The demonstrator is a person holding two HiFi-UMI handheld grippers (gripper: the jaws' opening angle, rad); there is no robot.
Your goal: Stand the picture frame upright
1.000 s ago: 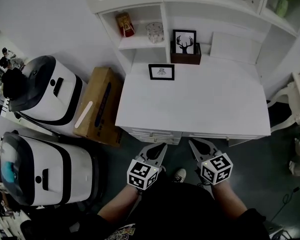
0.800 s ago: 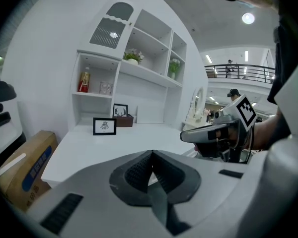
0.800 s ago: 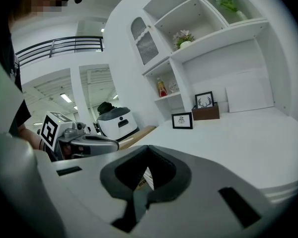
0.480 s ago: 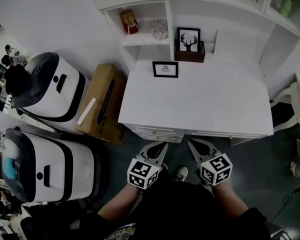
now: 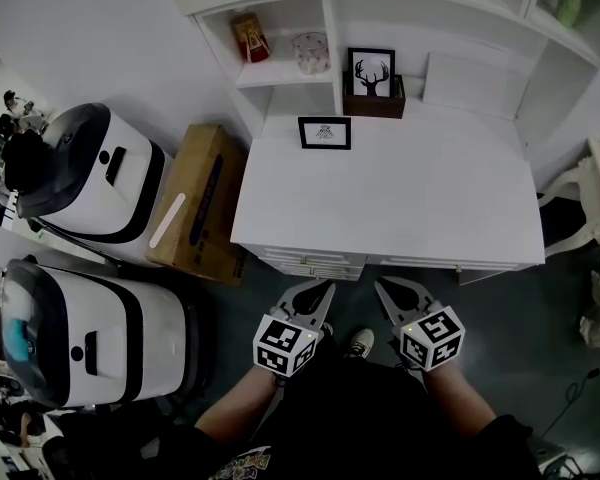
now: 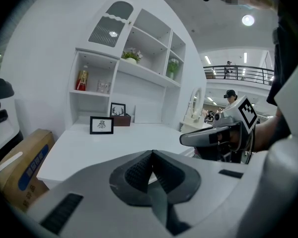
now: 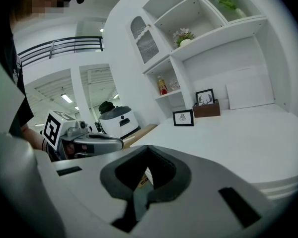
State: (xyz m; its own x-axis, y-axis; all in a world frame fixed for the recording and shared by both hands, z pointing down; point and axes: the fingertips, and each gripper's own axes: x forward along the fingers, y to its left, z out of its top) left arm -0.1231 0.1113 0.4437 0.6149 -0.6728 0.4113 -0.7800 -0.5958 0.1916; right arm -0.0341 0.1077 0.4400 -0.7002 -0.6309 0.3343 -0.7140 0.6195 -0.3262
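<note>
small black picture frame (image 5: 324,133) standing upright near the back left of a white desk (image 5: 420,208), facing forward. behind it to the right, a deer print (image 5: 370,72) propped in a brown box (image 5: 372,108). below the desk's front edge, well apart from the picture frame: left gripper (image 5: 318,293) and right gripper (image 5: 388,290), side by side, both clenched tight on nothing, tips toward the desk.
</note>
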